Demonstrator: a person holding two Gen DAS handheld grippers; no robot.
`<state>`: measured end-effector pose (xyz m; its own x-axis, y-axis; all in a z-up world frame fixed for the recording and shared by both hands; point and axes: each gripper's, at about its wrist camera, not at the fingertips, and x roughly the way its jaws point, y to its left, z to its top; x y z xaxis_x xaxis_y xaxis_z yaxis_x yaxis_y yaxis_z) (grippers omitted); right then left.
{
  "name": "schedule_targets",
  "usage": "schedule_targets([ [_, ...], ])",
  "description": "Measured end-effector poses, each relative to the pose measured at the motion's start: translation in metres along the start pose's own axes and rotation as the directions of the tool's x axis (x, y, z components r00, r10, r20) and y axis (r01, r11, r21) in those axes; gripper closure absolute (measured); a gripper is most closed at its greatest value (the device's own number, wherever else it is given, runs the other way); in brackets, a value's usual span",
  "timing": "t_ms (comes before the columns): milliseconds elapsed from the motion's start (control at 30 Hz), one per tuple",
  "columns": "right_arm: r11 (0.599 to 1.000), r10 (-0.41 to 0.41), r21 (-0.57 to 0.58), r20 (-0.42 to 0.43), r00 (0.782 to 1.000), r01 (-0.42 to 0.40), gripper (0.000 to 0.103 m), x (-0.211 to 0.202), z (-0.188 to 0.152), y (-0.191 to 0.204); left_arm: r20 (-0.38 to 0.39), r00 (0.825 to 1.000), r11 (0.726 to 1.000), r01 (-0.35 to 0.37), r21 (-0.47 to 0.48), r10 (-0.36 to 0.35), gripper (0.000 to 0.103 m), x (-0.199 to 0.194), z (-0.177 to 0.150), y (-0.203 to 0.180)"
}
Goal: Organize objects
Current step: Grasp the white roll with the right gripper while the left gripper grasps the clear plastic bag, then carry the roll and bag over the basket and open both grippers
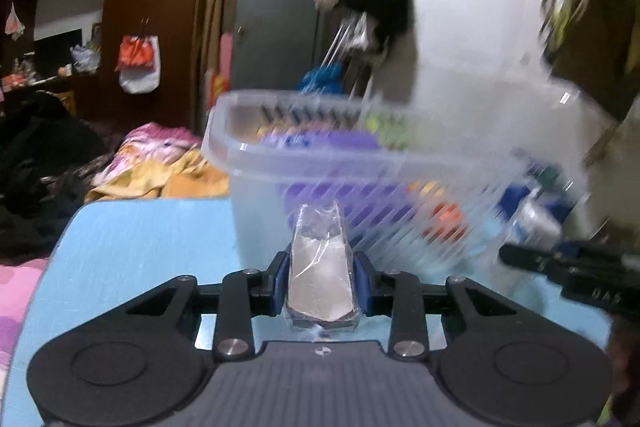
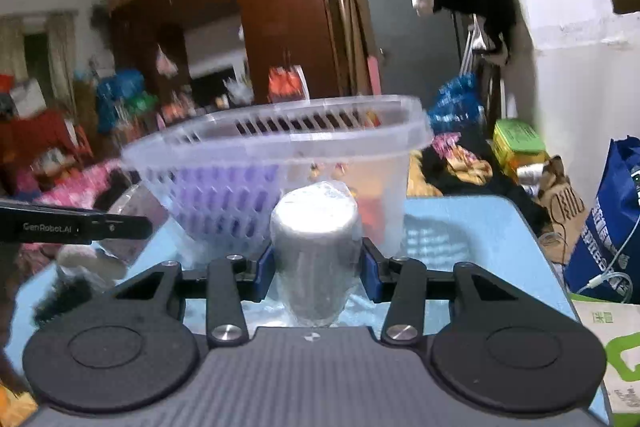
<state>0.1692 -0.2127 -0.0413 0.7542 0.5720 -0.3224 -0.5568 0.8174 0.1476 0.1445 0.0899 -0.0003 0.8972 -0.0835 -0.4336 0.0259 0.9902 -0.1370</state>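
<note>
The light-blue surface (image 1: 140, 247) showed bare room on its left side, ending in a rounded edge beside heaped bedding (image 1: 160, 163); in the right wrist view its right edge ran close to a blue bag (image 2: 608, 227); a clear slotted basket (image 1: 360, 163) stood at mid-surface, tilted and blurred, with a purple item (image 1: 332, 143) and small orange and green pieces inside, too smeared to name; the left gripper (image 1: 320, 279) was closed on a flat plastic-wrapped packet (image 1: 320, 267), held upright just in front of the basket wall; the right gripper (image 2: 318, 267) was clamped around a silvery wrapped cylinder (image 2: 316, 247), likewise just before the basket (image 2: 280, 155); each gripper appeared at the edge of the other's view, level and pointing toward the basket.
</note>
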Motion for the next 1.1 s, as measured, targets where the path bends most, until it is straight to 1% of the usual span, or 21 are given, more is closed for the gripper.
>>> schedule_targets([
  [100,1.000,0.020,-0.005,0.037,0.999,-0.020,0.056,-0.014,-0.002,0.003,0.058,0.998,0.999,0.034,-0.012,-0.034,0.066,-0.017,-0.005,-0.003],
  [200,0.999,0.046,0.001,0.060,0.997,-0.046,0.056,-0.024,-0.004,0.006,0.111,0.992,0.998,0.065,-0.011,-0.064,0.066,-0.033,-0.013,-0.008],
  [267,0.998,0.061,-0.003,0.082,0.995,-0.061,0.056,-0.029,-0.006,0.009,0.151,0.986,0.997,0.075,-0.004,-0.074,0.066,-0.038,-0.015,-0.012],
  [333,0.998,0.062,-0.021,0.102,0.993,-0.061,0.056,-0.031,-0.005,0.013,0.200,0.977,0.998,0.066,0.016,-0.068,0.066,-0.045,-0.016,-0.016],
  [400,0.998,0.058,-0.034,0.113,0.992,-0.054,0.056,-0.029,-0.001,0.015,0.226,0.972,0.998,0.056,0.018,-0.059,0.066,-0.043,-0.011,-0.017],
  [533,0.997,0.061,-0.060,0.135,0.989,-0.054,0.056,-0.028,0.008,0.018,0.250,0.967,0.998,0.051,0.032,-0.057,0.066,-0.041,0.002,-0.019],
  [600,0.995,0.072,-0.075,0.151,0.986,-0.061,0.056,-0.029,0.017,0.021,0.259,0.963,0.997,0.068,0.045,-0.077,0.066,-0.046,0.010,-0.023],
  [700,0.991,0.086,-0.115,0.175,0.981,-0.066,0.056,-0.032,0.034,0.027,0.279,0.957,0.994,0.064,0.085,-0.085,0.065,-0.053,0.031,-0.038],
  [800,0.983,0.088,-0.174,0.216,0.973,-0.050,0.056,-0.027,0.055,0.029,0.267,0.959,0.992,0.073,0.098,-0.097,0.066,-0.047,0.060,-0.053],
  [833,0.982,0.075,-0.187,0.231,0.970,-0.032,0.056,-0.021,0.065,0.030,0.255,0.962,0.993,0.075,0.092,-0.097,0.065,-0.039,0.070,-0.058],
  [900,0.981,0.023,-0.194,0.229,0.973,0.023,0.056,-0.003,0.083,0.030,0.219,0.971,0.994,0.081,0.072,-0.095,0.065,-0.017,0.089,-0.067],
  [933,0.982,0.002,-0.183,0.213,0.977,0.038,0.056,0.009,0.090,0.027,0.194,0.977,0.996,0.076,0.050,-0.085,0.065,-0.004,0.094,-0.070],
  [1000,0.988,0.003,-0.154,0.150,0.989,0.020,0.056,0.033,0.098,0.019,0.126,0.990,0.998,0.068,-0.005,-0.067,0.065,0.029,0.104,-0.069],
  [1067,0.992,-0.001,-0.123,0.093,0.996,0.012,0.056,0.055,0.100,0.009,0.072,0.995,0.995,0.071,-0.068,-0.066,0.065,0.053,0.104,-0.064],
  [1100,0.993,-0.009,-0.116,0.076,0.997,0.018,0.056,0.063,0.098,0.006,0.048,0.996,0.992,0.082,-0.092,-0.078,0.065,0.065,0.102,-0.062],
])
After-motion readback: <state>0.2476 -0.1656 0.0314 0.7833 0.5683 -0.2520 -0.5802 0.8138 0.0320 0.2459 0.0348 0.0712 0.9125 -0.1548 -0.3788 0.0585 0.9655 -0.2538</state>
